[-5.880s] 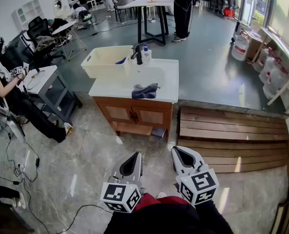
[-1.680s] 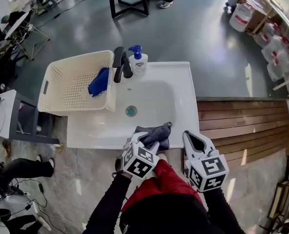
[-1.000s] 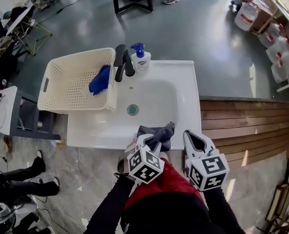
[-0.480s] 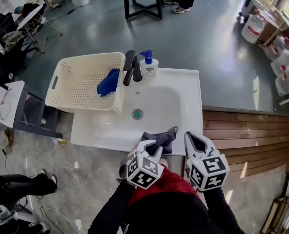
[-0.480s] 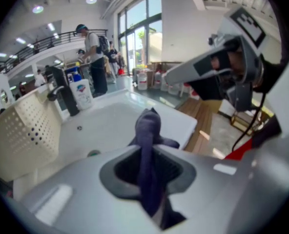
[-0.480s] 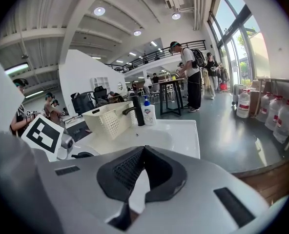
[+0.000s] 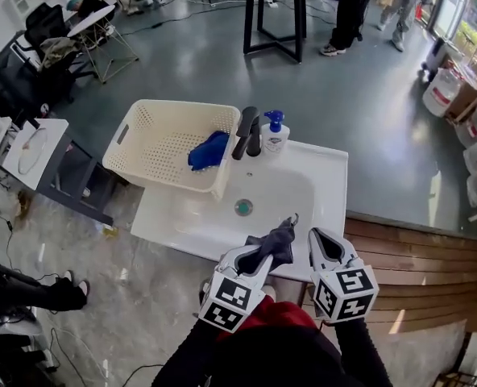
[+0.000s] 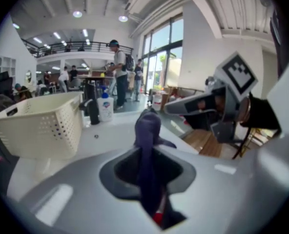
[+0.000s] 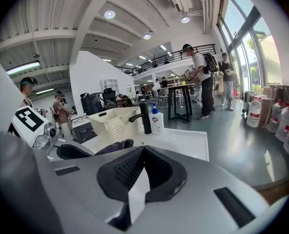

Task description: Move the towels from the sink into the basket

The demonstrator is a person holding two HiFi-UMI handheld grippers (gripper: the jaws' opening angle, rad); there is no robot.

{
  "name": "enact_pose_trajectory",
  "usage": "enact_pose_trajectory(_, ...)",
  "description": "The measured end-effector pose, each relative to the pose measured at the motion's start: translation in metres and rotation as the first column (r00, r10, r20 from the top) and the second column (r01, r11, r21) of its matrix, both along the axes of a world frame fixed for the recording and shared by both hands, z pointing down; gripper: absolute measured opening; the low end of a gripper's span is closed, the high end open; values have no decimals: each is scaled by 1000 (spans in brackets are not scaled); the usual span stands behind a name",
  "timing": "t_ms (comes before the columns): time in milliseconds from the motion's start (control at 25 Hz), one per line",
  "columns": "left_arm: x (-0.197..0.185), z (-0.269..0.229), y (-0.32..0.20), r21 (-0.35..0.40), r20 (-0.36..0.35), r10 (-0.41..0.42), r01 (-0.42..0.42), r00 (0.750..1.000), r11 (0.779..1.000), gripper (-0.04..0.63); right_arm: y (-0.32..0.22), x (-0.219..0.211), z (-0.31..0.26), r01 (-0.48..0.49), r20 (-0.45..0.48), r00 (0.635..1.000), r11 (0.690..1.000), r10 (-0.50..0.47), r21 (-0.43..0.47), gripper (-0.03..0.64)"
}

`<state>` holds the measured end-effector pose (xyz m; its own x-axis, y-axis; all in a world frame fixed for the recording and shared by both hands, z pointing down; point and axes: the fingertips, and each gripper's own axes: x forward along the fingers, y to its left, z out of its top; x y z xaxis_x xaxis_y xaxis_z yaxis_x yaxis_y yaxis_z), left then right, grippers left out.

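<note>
Grey towel (image 7: 275,243) clamped in my left claw (image 7: 259,253), at the near edge of the sink (image 7: 280,190).
The left claw's jaws have just been closing, and the towel is pinched between them with its loose end sticking up past the tips. My right claw (image 7: 324,243) hangs just beside it, jaws together and empty. A blue towel (image 7: 208,150) lies in the white basket (image 7: 171,104), which stands at the left end of the tabletop (image 7: 162,220), next to the black faucet (image 7: 245,133) and the soap bottle (image 7: 275,133).

Faucet: black curved metal faucet (image 7: 246,133), upright.
Soap: white plastic pump bottle with blue head (image 7: 274,135), upright, just right of the faucet.
Decking: brown wooden slatted platform (image 7: 420,252), at right.
</note>
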<state>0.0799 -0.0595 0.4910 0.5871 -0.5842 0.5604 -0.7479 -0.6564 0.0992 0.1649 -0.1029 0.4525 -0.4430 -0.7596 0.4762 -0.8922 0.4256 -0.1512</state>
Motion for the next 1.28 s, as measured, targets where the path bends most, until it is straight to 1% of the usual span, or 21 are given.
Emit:
enact_pose_trajectory(120, -9, -16, -4, 38, -1, -46, 46, 999, 998, 66, -7, -9, -8, 42, 0, 999, 999, -42, 19, 8)
enact_pose_trajectory(200, -17, -29, -8, 59, -16, -87, 88, 996, 994, 66, -12, -16, -14, 71, -2, 997, 997, -71, 33, 8)
enact_pose_trajectory(320, -33, -50, -16, 96, -42, -150, 153, 988, 984, 66, -20, -27, -19, 116, -4, 993, 992, -116, 54, 8)
enact_pose_trajectory(400, -45, -66, -22, 128, -50, -189, 194, 981, 973, 66, -26, -37, -24, 150, -4, 989, 986, -150, 67, 8)
enact_pose_trajectory(520, -64, -88, -28, 175, -57, -253, 259, 966, 950, 66, -33, -55, -31, 200, 1, 980, 976, -201, 85, 8)
enact_pose_trajectory(760, -101, -125, -38, 257, -76, -365, 372, 928, 892, 66, -42, -93, -48, 284, 11, 958, 952, -287, 114, 8)
enact_pose_trajectory(960, -134, -142, -51, 313, -97, -434, 442, 896, 841, 66, -53, -119, -56, 319, 13, 946, 938, -323, 134, 8)
enact_pose_trajectory(1040, -148, -146, -54, 331, -100, -454, 460, 885, 824, 66, -56, -130, -60, 323, 15, 944, 936, -329, 141, 8)
enact_pose_trajectory(1160, -171, -151, -63, 352, -93, -464, 465, 881, 812, 66, -62, -149, -66, 325, 16, 943, 933, -331, 156, 8)
enact_pose_trajectory(1280, -195, -157, -79, 377, -76, -454, 447, 888, 811, 66, -71, -168, -76, 320, 17, 945, 931, -328, 178, 8)
